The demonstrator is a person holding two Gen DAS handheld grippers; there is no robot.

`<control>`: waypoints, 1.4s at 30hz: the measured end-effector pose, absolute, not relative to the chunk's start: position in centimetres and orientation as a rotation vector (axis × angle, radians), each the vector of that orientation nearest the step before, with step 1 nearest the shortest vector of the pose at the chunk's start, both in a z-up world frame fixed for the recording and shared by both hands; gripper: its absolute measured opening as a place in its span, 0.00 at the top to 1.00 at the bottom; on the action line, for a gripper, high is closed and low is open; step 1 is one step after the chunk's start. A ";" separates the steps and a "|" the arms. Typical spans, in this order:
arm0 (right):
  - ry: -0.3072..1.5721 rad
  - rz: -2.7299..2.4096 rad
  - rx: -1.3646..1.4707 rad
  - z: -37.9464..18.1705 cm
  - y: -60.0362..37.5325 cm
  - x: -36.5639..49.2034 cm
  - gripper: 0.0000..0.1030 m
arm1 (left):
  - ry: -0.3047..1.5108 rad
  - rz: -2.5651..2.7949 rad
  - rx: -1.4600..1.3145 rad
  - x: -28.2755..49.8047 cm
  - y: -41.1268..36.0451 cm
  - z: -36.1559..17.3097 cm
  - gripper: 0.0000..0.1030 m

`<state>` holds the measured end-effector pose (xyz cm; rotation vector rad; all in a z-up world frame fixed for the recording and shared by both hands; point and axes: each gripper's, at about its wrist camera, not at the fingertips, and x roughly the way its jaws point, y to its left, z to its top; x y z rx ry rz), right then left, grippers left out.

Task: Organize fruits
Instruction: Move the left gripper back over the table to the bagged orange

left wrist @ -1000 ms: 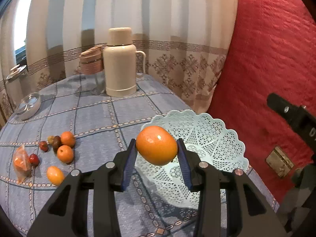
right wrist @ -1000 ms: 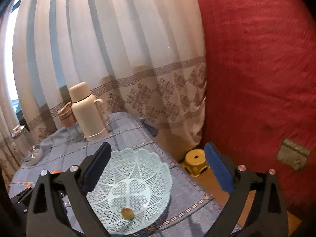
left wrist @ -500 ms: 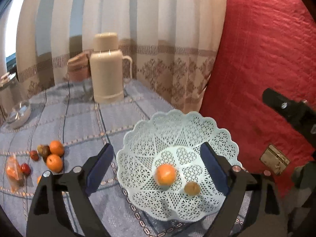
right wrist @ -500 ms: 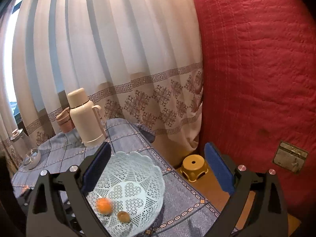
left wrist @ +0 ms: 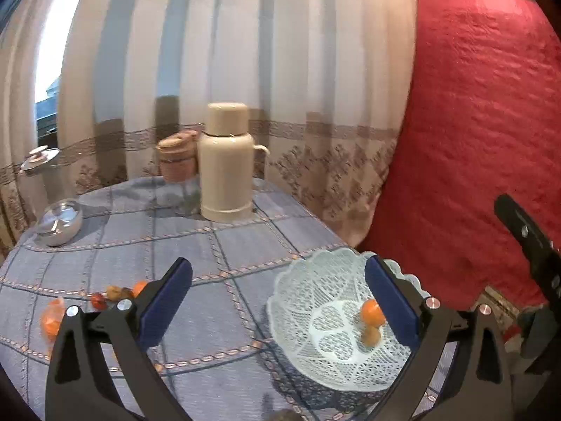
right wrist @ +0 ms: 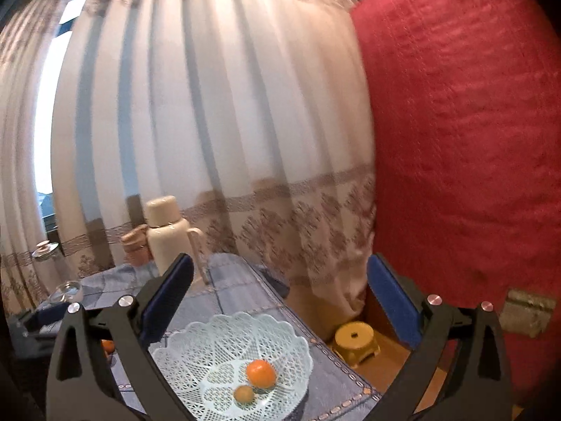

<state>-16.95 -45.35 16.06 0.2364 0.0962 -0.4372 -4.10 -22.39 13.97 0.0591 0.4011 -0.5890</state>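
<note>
Orange (right wrist: 260, 373): lies inside the pale lace basket (right wrist: 294, 342), a smaller tan fruit (right wrist: 243, 393) just beside it.
Basket: on the blue checked tablecloth (left wrist: 224, 245), near the right edge.
Loose fruits (left wrist: 115, 293): clustered at the left of the cloth, well apart from the basket.
Left gripper (left wrist: 278, 296): jaws have just been opening, now spread wide, nothing between them.
Right gripper (right wrist: 280, 296): wide apart, empty.
Thermos (left wrist: 226, 163): upright at the far side.
</note>
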 end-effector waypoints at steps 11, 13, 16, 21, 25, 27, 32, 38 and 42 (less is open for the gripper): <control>0.173 -0.339 0.233 15.6 -42.6 -15.3 0.02 | 0.425 -0.350 -0.026 -0.7 -13.9 13.7 0.05; 0.172 -0.327 0.230 15.6 -41.9 -15.0 0.02 | 0.419 -0.310 -0.044 -0.3 -11.9 13.9 0.05; 0.183 -0.300 0.250 15.9 -41.1 -14.4 0.02 | 0.452 -0.272 -0.089 0.7 -9.1 13.9 0.05; 0.192 -0.261 0.266 16.7 -39.6 -13.5 0.02 | 0.474 -0.185 -0.136 1.7 -4.8 13.7 0.05; 0.199 -0.227 0.265 17.3 -38.1 -12.6 0.02 | 0.494 -0.126 -0.165 2.9 -1.5 13.2 0.05; 0.201 -0.213 0.263 17.4 -37.5 -12.2 0.02 | 0.522 -0.110 -0.186 3.6 0.1 12.7 0.05; 0.213 -0.177 0.259 17.7 -35.7 -11.3 0.03 | 0.577 -0.063 -0.214 4.9 2.5 11.2 0.05; 0.230 -0.144 0.247 17.9 -33.9 -10.7 0.02 | 0.624 -0.061 -0.240 6.0 3.7 9.3 0.05; 0.250 -0.120 0.225 17.7 -32.5 -10.3 0.03 | 0.658 -0.086 -0.248 7.0 3.5 8.2 0.05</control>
